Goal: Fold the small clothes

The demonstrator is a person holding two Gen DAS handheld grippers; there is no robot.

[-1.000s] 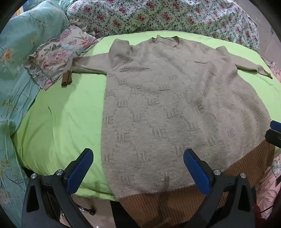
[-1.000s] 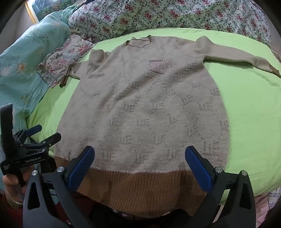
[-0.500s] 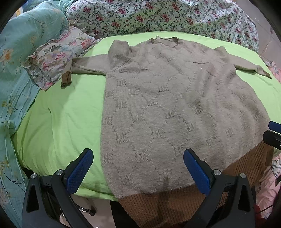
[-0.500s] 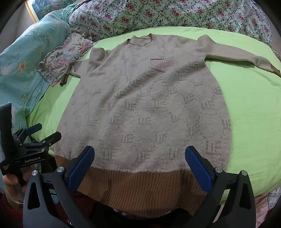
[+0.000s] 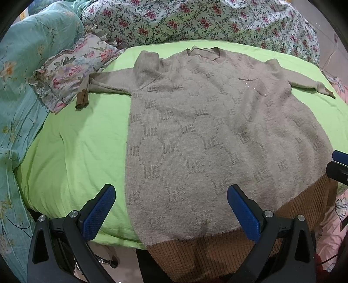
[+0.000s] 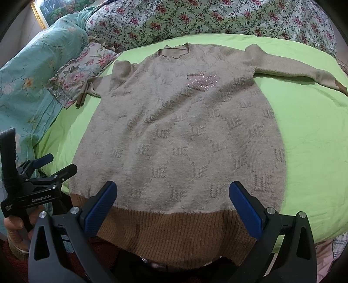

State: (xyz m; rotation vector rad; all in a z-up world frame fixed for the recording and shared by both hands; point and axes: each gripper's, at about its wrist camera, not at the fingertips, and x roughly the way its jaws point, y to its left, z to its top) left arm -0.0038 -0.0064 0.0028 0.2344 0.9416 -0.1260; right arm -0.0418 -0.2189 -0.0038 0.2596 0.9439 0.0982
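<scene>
A beige knit sweater (image 5: 213, 135) (image 6: 180, 135) with a lettered pattern and a brown ribbed hem (image 6: 174, 230) lies flat, front up, on a lime green sheet (image 5: 82, 148) (image 6: 308, 135). Both sleeves are spread out sideways; a sparkly chest pocket (image 6: 202, 81) shows. My left gripper (image 5: 171, 206) hovers open above the hem's left corner, holding nothing. My right gripper (image 6: 174, 203) is open over the middle of the hem, also holding nothing. The left gripper (image 6: 46, 165) appears at the lower left of the right wrist view, held by a hand (image 6: 15, 230).
A floral frilled pillow (image 5: 67, 71) lies by the left sleeve cuff. A teal flowered quilt (image 5: 19, 91) runs along the left side and a rose-print quilt (image 5: 195, 19) is piled behind the collar. Bare green sheet lies on either side of the sweater.
Both views have shifted slightly, so the sweater sits a little differently in frame. The sweater itself has not moved, and both grippers stay open.
</scene>
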